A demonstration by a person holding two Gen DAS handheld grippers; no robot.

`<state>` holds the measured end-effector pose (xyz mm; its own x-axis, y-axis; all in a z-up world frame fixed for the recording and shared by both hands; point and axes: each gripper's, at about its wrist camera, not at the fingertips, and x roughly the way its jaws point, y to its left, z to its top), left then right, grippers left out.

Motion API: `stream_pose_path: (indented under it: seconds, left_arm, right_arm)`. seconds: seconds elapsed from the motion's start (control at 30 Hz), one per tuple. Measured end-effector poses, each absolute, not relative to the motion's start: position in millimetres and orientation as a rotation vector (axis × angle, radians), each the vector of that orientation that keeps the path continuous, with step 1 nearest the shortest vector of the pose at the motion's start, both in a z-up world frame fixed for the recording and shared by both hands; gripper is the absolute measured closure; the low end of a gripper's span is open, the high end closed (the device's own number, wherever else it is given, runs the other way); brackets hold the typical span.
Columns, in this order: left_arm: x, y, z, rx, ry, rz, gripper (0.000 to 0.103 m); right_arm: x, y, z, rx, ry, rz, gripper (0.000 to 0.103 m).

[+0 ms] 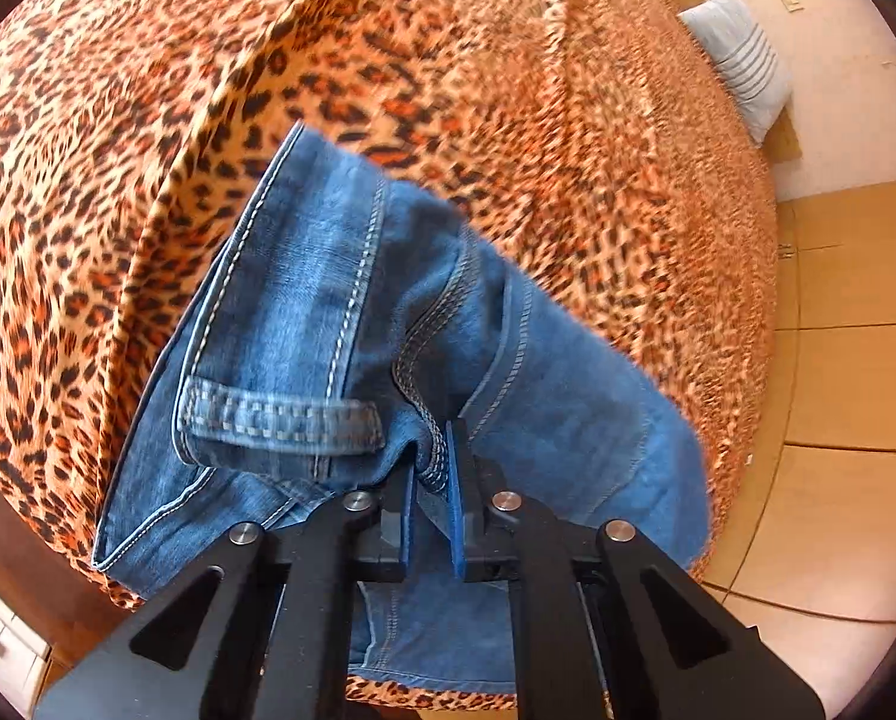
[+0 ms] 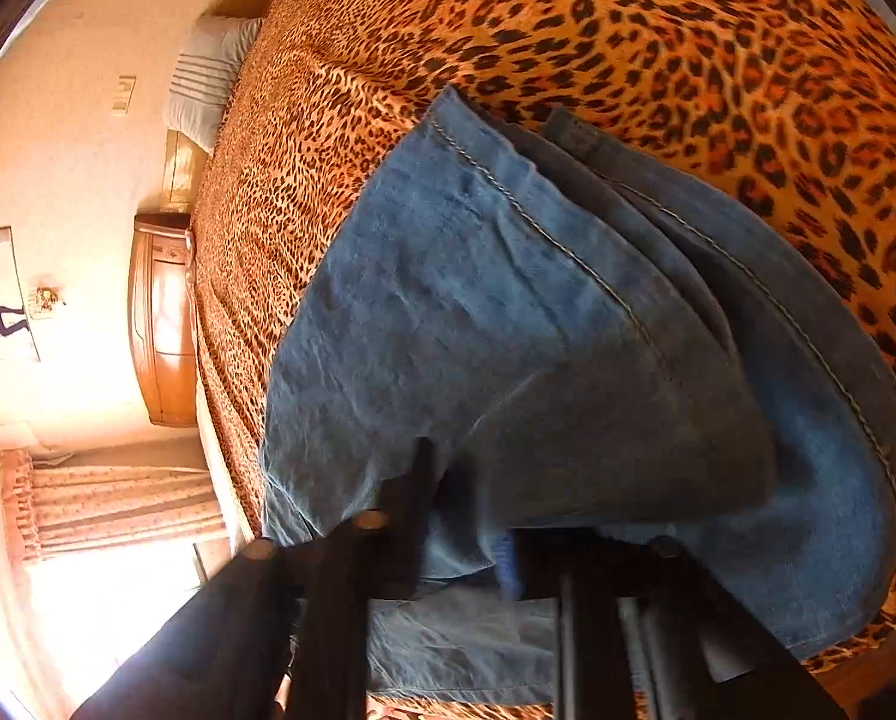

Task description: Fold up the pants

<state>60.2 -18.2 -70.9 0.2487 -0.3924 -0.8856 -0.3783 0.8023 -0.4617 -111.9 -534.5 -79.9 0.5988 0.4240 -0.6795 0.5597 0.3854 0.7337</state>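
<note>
Blue denim pants [image 1: 328,312] lie on a leopard-print bedspread [image 1: 448,60]. In the left wrist view I see the waistband end with a belt loop [image 1: 280,420]. My left gripper [image 1: 433,468] is shut on a fold of denim near the seam, held above the bed. In the right wrist view the pant legs [image 2: 508,312] hang from my right gripper [image 2: 466,516], which is shut on the denim; cloth drapes over its right finger and hides it.
A striped pillow [image 1: 742,54] lies at the head of the bed, also seen in the right wrist view [image 2: 208,78]. A wooden nightstand [image 2: 163,318] stands beside the bed. Curtains [image 2: 112,504] hang by a bright window. Wooden floor [image 1: 856,312] lies beside the bed.
</note>
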Motion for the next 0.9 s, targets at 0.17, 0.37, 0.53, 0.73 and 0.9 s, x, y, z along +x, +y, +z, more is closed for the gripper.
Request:
stream_pose_path:
  seconds: [0.17, 0.37, 0.53, 0.73, 0.9]
  left_arm:
    - [46.9, -11.4, -5.8, -0.692, 1.213, -0.117, 0.097]
    - [0.1, 4.6, 0.9, -0.693, 1.243, -0.129, 0.097]
    - [-32.4, 15.4, -72.5, -0.688, 1.427, -0.016, 0.097]
    - [-42.9, 10.0, -131.3, -0.660, 1.579, 0.035, 0.094]
    - [-48.9, 10.8, -98.0, -0.567, 1.579, -0.116, 0.093]
  right_arm:
    - [-113.1, -536.5, -27.3, 1.213, 0.877, 0.037, 0.098]
    - [-148.2, -541.7, -3.2, 1.263, 0.814, 0.113, 0.098]
    - [-201.5, -548.8, -38.8, 1.274, 0.930, 0.003, 0.097]
    - [-214.5, -566.8, -110.1, 1.247, 1.137, -0.225, 0.093]
    - [-218.3, -581.8, -76.6, 1.102, 1.169, -0.270, 0.077]
